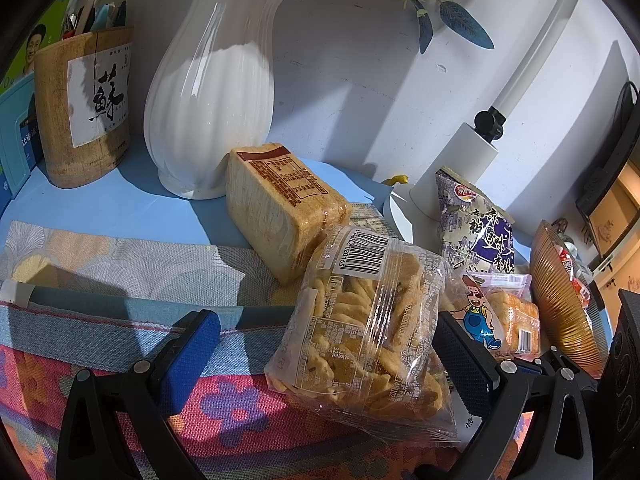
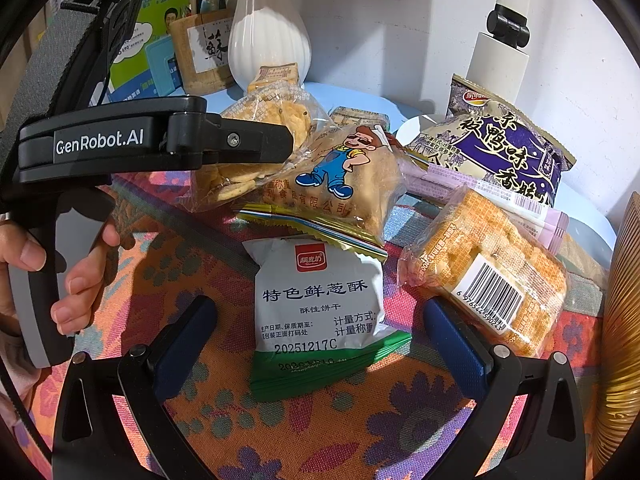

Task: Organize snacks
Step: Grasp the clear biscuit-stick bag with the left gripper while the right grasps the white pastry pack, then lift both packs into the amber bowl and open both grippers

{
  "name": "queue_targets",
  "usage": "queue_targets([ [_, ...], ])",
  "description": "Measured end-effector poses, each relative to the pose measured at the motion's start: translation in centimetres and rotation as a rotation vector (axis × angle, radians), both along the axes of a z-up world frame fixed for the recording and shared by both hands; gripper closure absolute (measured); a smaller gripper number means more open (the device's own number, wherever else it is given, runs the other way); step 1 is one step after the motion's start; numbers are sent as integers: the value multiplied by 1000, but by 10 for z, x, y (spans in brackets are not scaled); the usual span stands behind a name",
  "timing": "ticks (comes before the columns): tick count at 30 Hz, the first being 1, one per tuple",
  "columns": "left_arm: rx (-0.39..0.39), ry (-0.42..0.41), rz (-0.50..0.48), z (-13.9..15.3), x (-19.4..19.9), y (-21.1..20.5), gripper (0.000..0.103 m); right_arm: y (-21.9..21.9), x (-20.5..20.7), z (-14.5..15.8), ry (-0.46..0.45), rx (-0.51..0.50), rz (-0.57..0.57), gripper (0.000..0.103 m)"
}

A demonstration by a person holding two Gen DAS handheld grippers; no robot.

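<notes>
Several snack packets lie on a patterned cloth. My left gripper (image 1: 324, 356) is open around a clear bag of round crackers (image 1: 368, 332), which sits between its blue pads. It also shows in the right wrist view (image 2: 256, 148), beside the left gripper's body. My right gripper (image 2: 320, 344) is open around a white-and-green scallion biscuit packet (image 2: 320, 312) lying flat between its pads. A cartoon-figure packet (image 2: 344, 176), an orange waffle-biscuit pack (image 2: 492, 272), a purple duck-flavour bag (image 2: 508, 144) and a wrapped toast loaf (image 1: 280, 208) lie around them.
A white ribbed vase (image 1: 208, 96), a bamboo holder (image 1: 84, 108) and a white lamp base (image 1: 452, 176) stand at the back on the blue tabletop (image 1: 120, 200). A gold ribbed bowl (image 1: 568, 300) stands at the right. A hand (image 2: 76, 276) grips the left tool.
</notes>
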State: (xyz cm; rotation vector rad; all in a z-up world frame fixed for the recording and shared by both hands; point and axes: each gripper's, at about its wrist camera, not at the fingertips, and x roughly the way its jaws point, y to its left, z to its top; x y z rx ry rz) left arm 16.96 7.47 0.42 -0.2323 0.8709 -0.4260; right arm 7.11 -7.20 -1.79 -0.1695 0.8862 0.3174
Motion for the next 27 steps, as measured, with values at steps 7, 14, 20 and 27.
queue_targets([
  [7,0,0,0,0,0,0,0,1,5,-1,-1,-10,-4,0],
  [14,-1,-1,0,0,0,1,0,3,13,-1,-2,-7,-12,0],
  [20,6,-4,5,0,-1,-2,0,5,18,-1,-5,-6,-13,0],
  [27,25,-106,-63,12,-19,-18,47,-3,9,7,-54,77,4,55],
])
